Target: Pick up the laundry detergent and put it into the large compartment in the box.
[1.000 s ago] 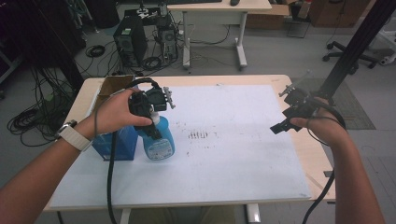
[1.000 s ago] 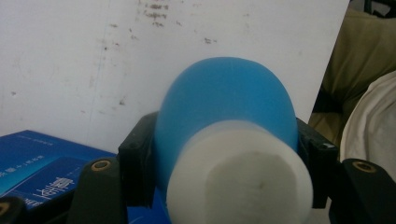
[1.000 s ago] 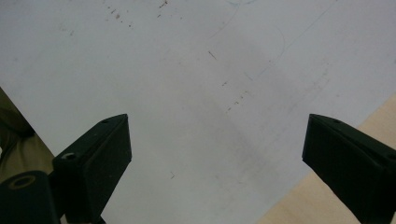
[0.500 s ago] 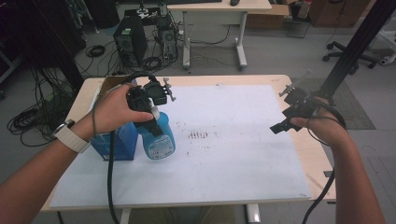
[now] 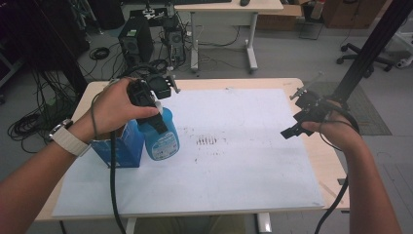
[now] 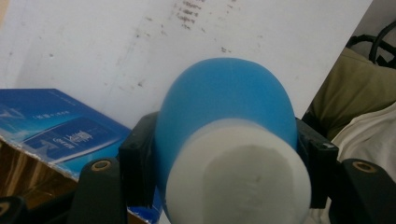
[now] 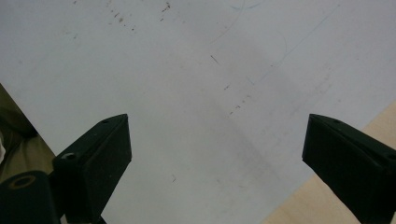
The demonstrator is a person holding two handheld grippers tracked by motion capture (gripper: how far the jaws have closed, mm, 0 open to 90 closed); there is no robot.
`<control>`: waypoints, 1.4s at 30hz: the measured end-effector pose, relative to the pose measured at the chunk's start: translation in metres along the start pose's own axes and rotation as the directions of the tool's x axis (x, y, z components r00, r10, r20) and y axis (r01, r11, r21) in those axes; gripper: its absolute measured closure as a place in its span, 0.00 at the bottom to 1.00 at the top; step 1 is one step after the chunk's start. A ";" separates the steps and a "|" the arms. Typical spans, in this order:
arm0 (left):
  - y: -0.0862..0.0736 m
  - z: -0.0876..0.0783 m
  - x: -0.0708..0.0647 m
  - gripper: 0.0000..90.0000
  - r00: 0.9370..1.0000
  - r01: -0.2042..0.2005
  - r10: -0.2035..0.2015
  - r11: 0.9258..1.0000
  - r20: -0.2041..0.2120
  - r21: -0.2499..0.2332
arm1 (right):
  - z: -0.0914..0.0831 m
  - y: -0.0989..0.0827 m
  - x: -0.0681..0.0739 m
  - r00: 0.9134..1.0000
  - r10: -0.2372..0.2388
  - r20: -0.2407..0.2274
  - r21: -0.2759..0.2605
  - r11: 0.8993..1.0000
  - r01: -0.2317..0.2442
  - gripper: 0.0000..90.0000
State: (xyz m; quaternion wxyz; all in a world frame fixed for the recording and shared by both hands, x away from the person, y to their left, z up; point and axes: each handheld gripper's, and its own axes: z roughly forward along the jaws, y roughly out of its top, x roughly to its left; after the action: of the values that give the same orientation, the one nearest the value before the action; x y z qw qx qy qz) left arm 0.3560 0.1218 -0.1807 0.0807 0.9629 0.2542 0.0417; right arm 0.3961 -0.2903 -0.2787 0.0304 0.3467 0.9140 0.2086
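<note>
Bottle of blue plastic, white-capped, has risen in our left gripper's clamp beside the box; right gripper waits wide open, empty

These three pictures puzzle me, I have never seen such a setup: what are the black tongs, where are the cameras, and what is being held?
A person holds hand-operated tongs in each hand. The high view looks down on a table covered by a white sheet. Each of the other two pictures comes from a camera riding on one tool. The left tongs clamp a blue bottle by its neck, beside a blue box. The right tongs are open and empty above the sheet.
</note>
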 end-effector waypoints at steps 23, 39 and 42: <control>0.000 -0.028 0.011 0.41 0.981 0.190 -0.190 0.982 -0.030 -0.005 | 0.004 0.001 -0.001 1.000 -0.002 -0.009 -0.006 1.000 0.001 0.09; -0.005 -0.049 0.029 0.42 0.938 0.339 -0.340 0.940 -0.067 -0.026 | 0.005 0.005 0.000 1.000 -0.008 -0.011 -0.010 1.000 0.008 0.09; -0.006 -0.054 0.030 0.41 0.933 0.353 -0.355 0.935 -0.068 -0.033 | 0.005 0.006 0.000 1.000 -0.009 -0.010 -0.012 1.000 0.009 0.09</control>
State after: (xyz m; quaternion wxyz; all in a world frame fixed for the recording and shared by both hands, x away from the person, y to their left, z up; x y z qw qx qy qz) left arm 0.3732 0.1490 -0.1278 0.0872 0.8984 0.4256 0.0640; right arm 0.4010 -0.2846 -0.2808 0.0287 0.3413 0.9144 0.2156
